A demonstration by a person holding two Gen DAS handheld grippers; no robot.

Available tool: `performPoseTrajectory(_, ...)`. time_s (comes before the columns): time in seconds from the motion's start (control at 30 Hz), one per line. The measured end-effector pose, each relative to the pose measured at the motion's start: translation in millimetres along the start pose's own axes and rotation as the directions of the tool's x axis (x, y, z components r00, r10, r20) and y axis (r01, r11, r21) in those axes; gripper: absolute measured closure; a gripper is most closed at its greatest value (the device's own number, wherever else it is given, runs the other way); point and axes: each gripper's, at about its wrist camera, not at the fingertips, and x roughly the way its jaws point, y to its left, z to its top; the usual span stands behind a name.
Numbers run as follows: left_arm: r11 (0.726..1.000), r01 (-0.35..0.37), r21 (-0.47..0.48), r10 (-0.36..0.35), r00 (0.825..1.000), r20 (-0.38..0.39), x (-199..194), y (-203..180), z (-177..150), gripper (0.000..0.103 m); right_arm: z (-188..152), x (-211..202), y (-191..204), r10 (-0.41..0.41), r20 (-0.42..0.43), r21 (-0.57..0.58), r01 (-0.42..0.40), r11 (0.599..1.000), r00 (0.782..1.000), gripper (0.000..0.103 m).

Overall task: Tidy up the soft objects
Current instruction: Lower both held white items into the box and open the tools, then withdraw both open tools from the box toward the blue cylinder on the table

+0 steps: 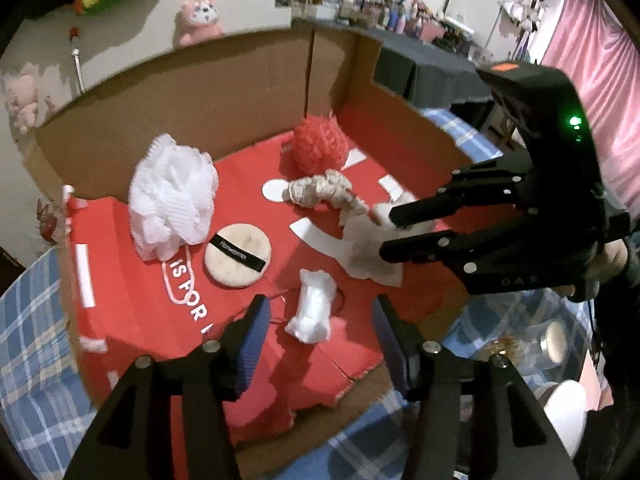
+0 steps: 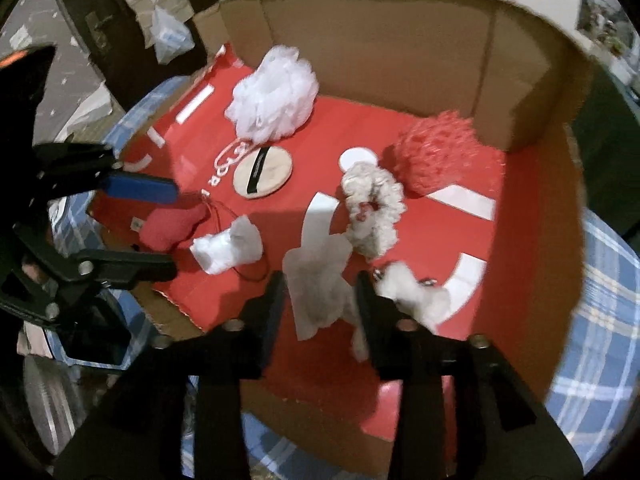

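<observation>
Left gripper [image 1: 320, 332] hangs with jaws apart, nothing pinched; a white wad [image 1: 312, 312] lies on the red sheet [image 1: 132, 320] between its fingertips, loose. In the right view a red pouch [image 2: 170, 228] sits beside that wad at 9 o'clock. Right gripper [image 2: 320, 300] is parted too, above a grey cloth [image 2: 316, 288] it isn't squeezing, with a fluffy white toy [image 2: 416, 296] at 3 o'clock. Further out: cream scrunchie [image 1: 324, 190] at 12 o'clock, round puff [image 1: 237, 255] at 10 o'clock, white loofah [image 1: 172, 200] beyond, red loofah [image 1: 320, 148] by the cardboard wall [image 1: 200, 120]. All rests on a blue plaid cloth [image 1: 32, 340].
</observation>
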Motion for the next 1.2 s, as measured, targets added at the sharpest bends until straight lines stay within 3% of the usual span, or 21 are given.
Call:
performPoseTrajectory(0.03, 1.000, -0.007, -0.009, 0.008, 1.000, 0.021, -9.1, -1.7, -2.4, 0.041, -2.3, -10.8, 1.5, -0.006, 0.024, 0.005, 0.006, 1.000, 1.000, 0.041)
performPoseTrajectory(0.2, 0.998, -0.030, -0.047, 0.036, 0.992, 0.121, -51.8, -10.1, -17.2, 0.025, -17.0, -62.2, 18.0, -0.067, 0.113, 0.019, 0.065, 0.998, 0.991, 0.040)
performPoseTrajectory(0.27, 0.998, -0.034, -0.060, 0.043, 0.985, 0.165, -69.5, -19.1, -25.5, 0.017, -25.4, -83.9, 27.9, -0.089, 0.152, 0.018, 0.088, 0.996, 0.984, 0.030)
performPoseTrajectory(0.47, 0.996, -0.069, -0.057, 0.083, 0.953, 0.293, -113.7, -49.5, -58.0, 0.006, -59.6, -136.2, 57.2, -0.137, 0.268, 0.056, 0.127, 0.990, 0.954, 0.023)
performPoseTrajectory(0.63, 0.992, -0.089, -0.085, 0.115, 0.919, 0.376, -137.7, -68.8, -89.4, 0.002, -96.1, -164.7, 86.9, -0.200, 0.341, 0.058, 0.192, 0.980, 0.919, 0.019)
performPoseTrajectory(0.9, 0.983, -0.104, -0.153, 0.167, 0.854, 0.492, -166.4, -91.7, -141.8, 0.000, -158.1, -185.8, 121.5, -0.336, 0.441, 0.149, 0.301, 0.942, 0.832, 0.018)
performPoseTrajectory(1.1, 0.974, -0.106, -0.199, 0.199, 0.819, 0.538, -169.3, -107.2, -178.0, 0.000, -197.1, -173.6, 138.3, -0.360, 0.455, 0.197, 0.303, 0.933, 0.814, 0.016)
performPoseTrajectory(1.2, 0.966, -0.130, -0.223, 0.233, 0.812, 0.535, -161.0, -113.4, -193.2, 0.000, -211.7, -164.3, 142.7, -0.378, 0.460, 0.225, 0.307, 0.925, 0.803, 0.016)
